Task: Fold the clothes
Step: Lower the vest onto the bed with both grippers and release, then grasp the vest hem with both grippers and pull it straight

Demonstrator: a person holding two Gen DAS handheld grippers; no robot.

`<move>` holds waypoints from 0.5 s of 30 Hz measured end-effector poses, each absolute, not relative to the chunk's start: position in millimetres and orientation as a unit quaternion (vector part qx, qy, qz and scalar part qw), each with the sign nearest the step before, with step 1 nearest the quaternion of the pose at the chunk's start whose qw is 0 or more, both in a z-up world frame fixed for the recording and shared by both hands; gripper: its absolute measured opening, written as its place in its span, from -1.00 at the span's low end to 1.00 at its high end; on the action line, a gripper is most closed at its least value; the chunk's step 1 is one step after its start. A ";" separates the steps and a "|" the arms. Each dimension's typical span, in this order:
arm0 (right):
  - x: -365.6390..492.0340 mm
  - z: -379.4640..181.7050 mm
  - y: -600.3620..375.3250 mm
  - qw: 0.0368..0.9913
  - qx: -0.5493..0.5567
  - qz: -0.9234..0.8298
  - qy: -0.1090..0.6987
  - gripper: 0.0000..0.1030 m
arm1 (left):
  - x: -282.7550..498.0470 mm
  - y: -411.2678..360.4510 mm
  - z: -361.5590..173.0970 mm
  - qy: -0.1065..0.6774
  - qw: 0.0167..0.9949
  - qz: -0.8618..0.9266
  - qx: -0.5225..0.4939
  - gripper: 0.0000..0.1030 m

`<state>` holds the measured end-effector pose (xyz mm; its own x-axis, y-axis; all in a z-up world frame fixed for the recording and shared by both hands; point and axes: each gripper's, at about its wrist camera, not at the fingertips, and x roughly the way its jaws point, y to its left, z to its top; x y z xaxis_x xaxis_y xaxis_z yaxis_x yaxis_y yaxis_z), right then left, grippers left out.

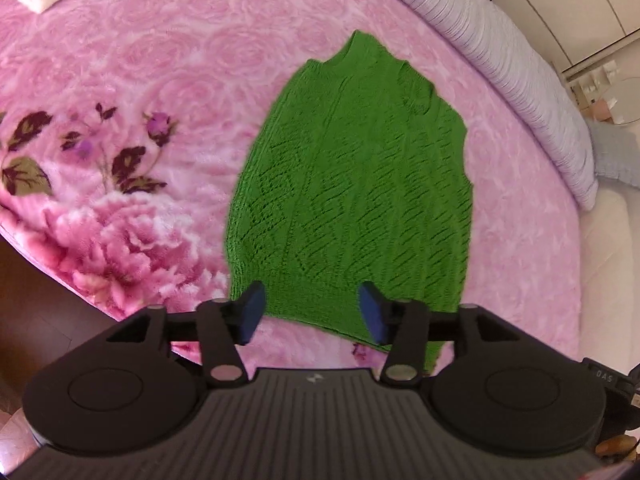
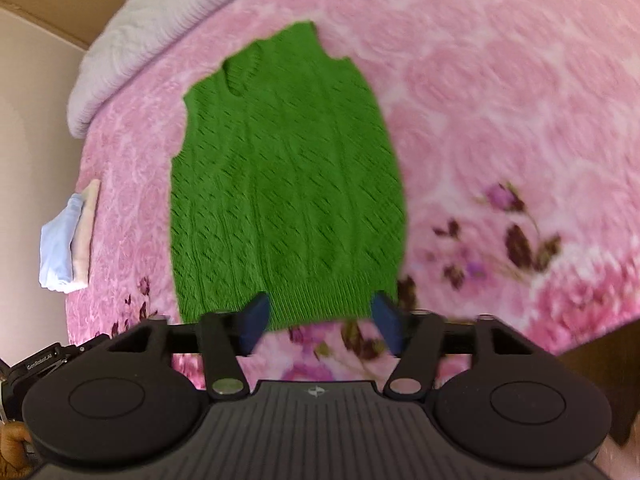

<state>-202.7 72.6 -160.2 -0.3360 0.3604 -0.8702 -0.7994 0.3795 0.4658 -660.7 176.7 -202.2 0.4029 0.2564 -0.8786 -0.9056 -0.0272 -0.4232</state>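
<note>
Green cable-knit vest [image 1: 352, 184] lies flat and lengthwise on the pink floral blanket [image 1: 168, 60], neck end toward the grey quilted pillow [image 1: 532, 92], ribbed hem toward you. No sleeves show at the sides; whether that is a sleeveless cut or sleeves tucked under, the pictures do not settle. Spread this way, both hem corners and both long edges are within reach from your side of the bed.

Your left gripper [image 1: 314, 314] hovers just over the near hem, blue fingers spread wide, holding nothing. The hem's left part sits in the gap between them. Your right gripper [image 2: 320, 320] stands the same way over the hem as its own camera sees it: fingers apart, nothing pinched, ribbing between and just beyond them. Both wrists point up the garment's length, which suits a two-corner pick at the hem.

A stack of folded clothes [image 2: 66, 240], pale blue on cream, rests well apart near the blanket's edge; it likely marks where folded items go.

The right view is blurred, so that hand seems to be moving. The flat vest fits either a spread before folding or a partly folded state with the sides turned in.
</note>
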 end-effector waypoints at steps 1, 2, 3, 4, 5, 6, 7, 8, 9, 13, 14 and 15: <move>-205.9 -168.3 73.7 0.550 -0.178 0.533 0.618 0.24 | -660.2 177.0 -211.0 0.297 0.630 0.460 -0.550 -0.07; -208.4 -180.1 74.0 0.548 -0.182 0.533 0.618 0.24 | -662.0 176.7 -221.8 0.298 0.625 0.460 -0.556 -0.07; -209.4 -192.5 72.9 0.546 -0.187 0.527 0.624 0.24 | -663.7 176.4 -232.6 0.300 0.620 0.459 -0.561 -0.07; -209.0 -204.2 70.7 0.545 -0.187 0.518 0.632 0.24 | -666.0 175.8 -242.3 0.301 0.614 0.459 -0.567 -0.07; -207.2 -216.2 68.1 0.543 -0.184 0.510 0.641 0.24 | -669.0 175.4 -252.0 0.299 0.611 0.457 -0.573 -0.07; -204.8 -227.3 65.5 0.542 -0.178 0.504 0.649 0.22 | -671.7 175.7 -260.0 0.298 0.608 0.454 -0.579 -0.07; -201.8 -236.7 63.2 0.541 -0.171 0.499 0.655 0.20 | -674.4 176.0 -268.0 0.298 0.605 0.451 -0.585 -0.07; -198.2 -244.6 61.2 0.542 -0.162 0.495 0.660 0.16 | -676.5 178.1 -276.5 0.297 0.604 0.446 -0.590 -0.07; -195.2 -251.6 60.2 0.543 -0.153 0.493 0.662 0.10 | -678.6 180.2 -284.9 0.297 0.602 0.442 -0.595 -0.07; -184.6 -275.9 59.8 0.549 -0.121 0.492 0.664 0.08 | -682.6 189.1 -312.1 0.298 0.606 0.431 -0.599 -0.07; -182.0 -282.0 59.8 0.550 -0.113 0.492 0.665 0.08 | -683.6 191.3 -318.9 0.299 0.606 0.428 -0.600 -0.07; -179.3 -288.1 59.7 0.552 -0.105 0.492 0.665 0.08 | -684.6 193.5 -325.7 0.299 0.607 0.425 -0.601 -0.07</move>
